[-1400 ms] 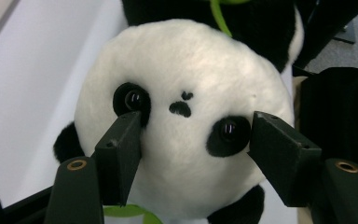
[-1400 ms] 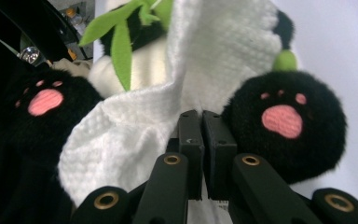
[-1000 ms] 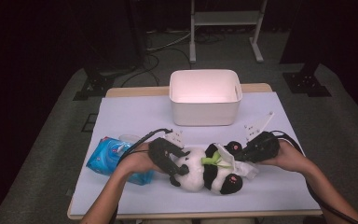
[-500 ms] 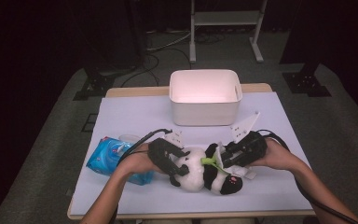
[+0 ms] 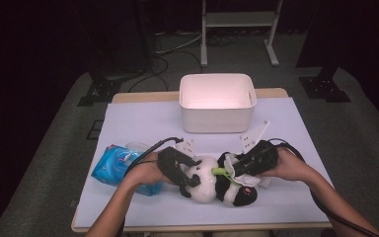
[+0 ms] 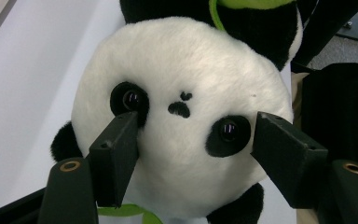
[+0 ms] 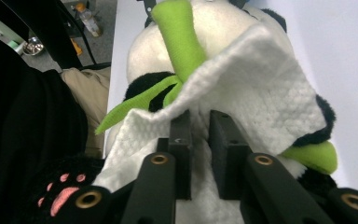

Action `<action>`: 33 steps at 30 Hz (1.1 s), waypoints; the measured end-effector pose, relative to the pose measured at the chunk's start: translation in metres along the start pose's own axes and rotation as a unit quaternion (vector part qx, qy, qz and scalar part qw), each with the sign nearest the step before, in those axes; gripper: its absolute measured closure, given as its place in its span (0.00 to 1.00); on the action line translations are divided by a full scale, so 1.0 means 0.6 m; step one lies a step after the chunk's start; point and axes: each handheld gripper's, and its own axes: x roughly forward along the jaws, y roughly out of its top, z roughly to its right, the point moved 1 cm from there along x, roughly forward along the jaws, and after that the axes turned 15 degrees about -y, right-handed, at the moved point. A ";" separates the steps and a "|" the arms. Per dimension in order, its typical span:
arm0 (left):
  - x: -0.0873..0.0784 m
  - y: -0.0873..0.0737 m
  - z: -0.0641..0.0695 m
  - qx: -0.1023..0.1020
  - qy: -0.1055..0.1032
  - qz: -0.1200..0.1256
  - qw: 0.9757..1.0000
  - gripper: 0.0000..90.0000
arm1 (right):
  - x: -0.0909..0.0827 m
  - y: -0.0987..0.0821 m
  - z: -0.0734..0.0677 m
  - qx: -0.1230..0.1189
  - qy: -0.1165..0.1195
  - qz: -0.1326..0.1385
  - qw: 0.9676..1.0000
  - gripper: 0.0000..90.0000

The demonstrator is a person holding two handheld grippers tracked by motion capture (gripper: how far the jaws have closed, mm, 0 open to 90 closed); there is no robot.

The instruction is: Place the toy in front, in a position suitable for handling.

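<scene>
White quilted cloth, a wet wipe (image 7: 261,88) by the look of it, is pinched between the near-shut jaws of the right claw (image 7: 199,140) and pressed against the body of the panda plush (image 5: 217,182); those jaws have just been closing on it, and the wipe is draped over the toy's black-and-white flank beside its green bamboo stalk (image 7: 179,37). The panda lies on its side near the front edge of the pale surface (image 5: 143,118), between the two hands; the left claw (image 6: 193,140) holds it steady, its jaws partly spread and pressing either side of the white head just at the eyes. A blue pack of wipes (image 5: 113,165) sits touching the left hand's wrist side; a white bin (image 5: 217,101) stands farther back, well apart from the toy.

The step in hand looks like wiping the toy clean, with the left claw as the anchor. The next move calls for the right claw to drag the wipe across the fur without loosening its pinch, while the left keeps its squeeze on the head so the plush does not roll or slide; too hard a drag could snag the wipe on the bamboo stalk.
</scene>
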 end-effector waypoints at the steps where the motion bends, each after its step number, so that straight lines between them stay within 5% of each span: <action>1: 0.000 0.000 0.000 0.000 -0.001 0.001 1.000 0.35 | -0.002 -0.001 0.001 -0.003 -0.001 0.003 1.000 0.91; 24: 0.005 0.011 -0.012 -0.017 0.012 -0.010 1.000 0.15 | -0.037 -0.064 0.014 0.034 -0.022 -0.002 0.999 0.95; 33: 0.013 0.011 -0.017 -0.033 0.002 -0.003 0.999 0.21 | -0.033 -0.085 0.027 0.060 -0.024 0.006 0.998 0.95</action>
